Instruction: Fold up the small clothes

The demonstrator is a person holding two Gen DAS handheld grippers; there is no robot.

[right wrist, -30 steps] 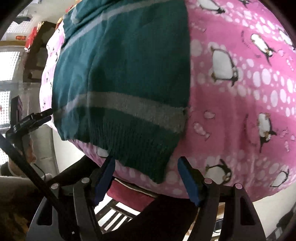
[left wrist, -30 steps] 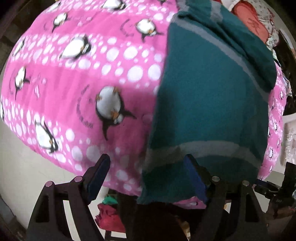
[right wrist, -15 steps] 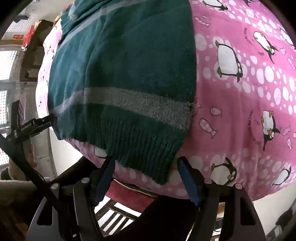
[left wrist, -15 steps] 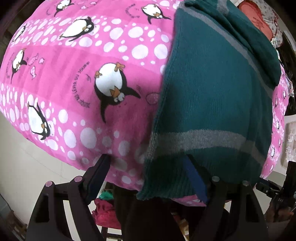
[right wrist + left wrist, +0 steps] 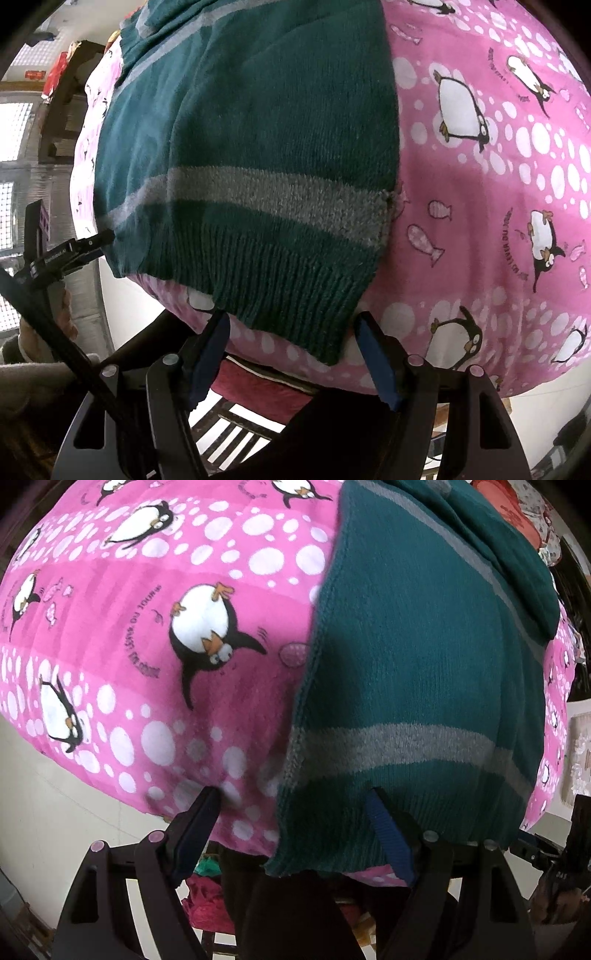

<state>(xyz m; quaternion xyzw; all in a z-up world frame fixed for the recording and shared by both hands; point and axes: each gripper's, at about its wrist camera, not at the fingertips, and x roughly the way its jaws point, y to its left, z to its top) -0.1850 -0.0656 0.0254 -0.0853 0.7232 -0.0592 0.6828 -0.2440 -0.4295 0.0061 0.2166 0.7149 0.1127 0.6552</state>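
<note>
A small dark green knit sweater [image 5: 424, 672] with grey stripes lies on a pink penguin-print blanket [image 5: 147, 627]; its ribbed hem hangs over the near edge. My left gripper [image 5: 295, 797] is open, its jaws either side of the hem's left corner, right finger [image 5: 388, 834] under the knit. In the right wrist view the sweater [image 5: 258, 147] fills the left and middle. My right gripper [image 5: 291, 321] is open around the hem's right corner. The left gripper [image 5: 74, 251] also shows there at the sweater's left edge.
The blanket [image 5: 498, 184] covers the whole surface and drops off at the near edge. Red cloth [image 5: 207, 904] and a slatted frame [image 5: 236, 421] lie below the edge. Red patterned fabric [image 5: 517, 513] sits at the far right.
Both grippers have moved in closer to the sweater's hem, so the hem corners now sit between the open jaws. The sweater has not moved.
</note>
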